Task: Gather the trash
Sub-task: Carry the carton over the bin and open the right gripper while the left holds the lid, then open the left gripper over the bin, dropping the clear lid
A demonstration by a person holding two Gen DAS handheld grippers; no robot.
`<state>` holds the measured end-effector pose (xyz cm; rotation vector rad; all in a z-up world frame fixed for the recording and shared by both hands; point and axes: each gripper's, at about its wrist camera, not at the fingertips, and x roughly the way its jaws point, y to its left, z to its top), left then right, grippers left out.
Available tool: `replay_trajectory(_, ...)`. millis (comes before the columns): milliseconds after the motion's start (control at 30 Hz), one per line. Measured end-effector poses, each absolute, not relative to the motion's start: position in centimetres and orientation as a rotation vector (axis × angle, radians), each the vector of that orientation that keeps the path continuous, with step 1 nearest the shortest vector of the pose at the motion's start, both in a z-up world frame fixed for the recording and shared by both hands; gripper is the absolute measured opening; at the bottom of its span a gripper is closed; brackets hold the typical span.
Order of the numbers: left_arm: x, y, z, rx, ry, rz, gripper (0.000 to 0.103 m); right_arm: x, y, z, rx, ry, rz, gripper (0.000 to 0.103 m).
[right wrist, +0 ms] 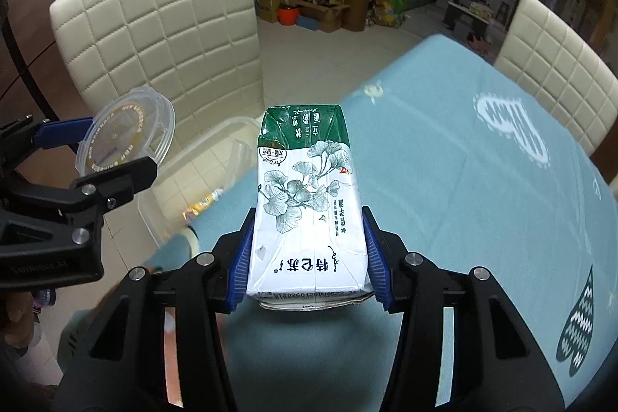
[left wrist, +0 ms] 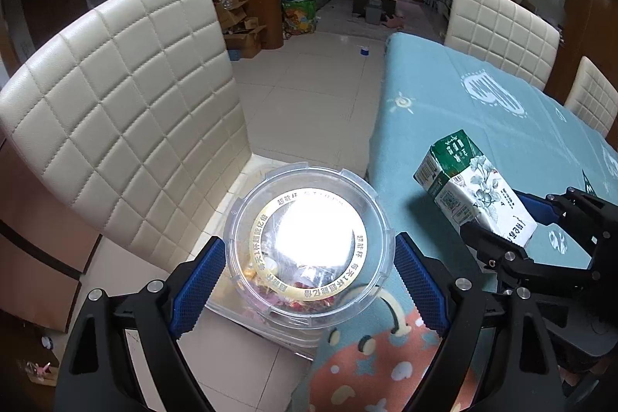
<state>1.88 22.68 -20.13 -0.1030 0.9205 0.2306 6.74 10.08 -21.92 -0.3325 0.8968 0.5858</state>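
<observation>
Your right tool (right wrist: 307,267) pinches the white and green milk carton (right wrist: 307,203) by its sides, blue pads against it, above the desk (right wrist: 483,180) with its teal cloth. Your left tool (left wrist: 307,282) is spread wide around a clear round lid (left wrist: 309,246), pads at its rim, over a clear bin (right wrist: 216,157) beside the cream chair (left wrist: 127,111)

Between my right fingers, the milk carton (right wrist: 309,203) reads "特仑苏" near its base, while between my left fingers the clear lid (left wrist: 309,246) carries a gold ring repeating "超能杯" and "每天1杯超能亿倍".
</observation>
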Motion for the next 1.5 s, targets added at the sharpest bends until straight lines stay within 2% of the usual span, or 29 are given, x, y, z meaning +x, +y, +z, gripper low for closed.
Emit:
replay_trajectory(800, 3.2, 29.8, -17.7, -0.203, 0.850, 0.389, 0.086, 9.3, 17.5, -17.9, -0.350, 0.780, 0.742, 0.053)
replay_trajectory(833, 3.3, 29.9, -17.8, -0.210, 0.852, 0.392, 0.086, 9.4, 17.6, -17.8, -0.343, 0.782, 0.749, 0.054)
replay_trajectory(933, 3.5, 30.4, -18.1, -0.221, 0.862, 0.422, 0.086, 9.9, 17.6, -17.4, -0.309, 0.787, 0.762, 0.084)
replay_trajectory(1100, 3.5, 30.2, -18.2, -0.206, 0.864, 0.418, 0.086, 9.9, 17.1, -17.3, -0.319, 0.739, 0.732, 0.084)
replay_trajectory(1500, 4.3, 29.6, -18.7, -0.249, 0.895, 0.379, 0.086, 10.9, 13.7, -18.7, -0.248, 0.814, 0.644, 0.084)
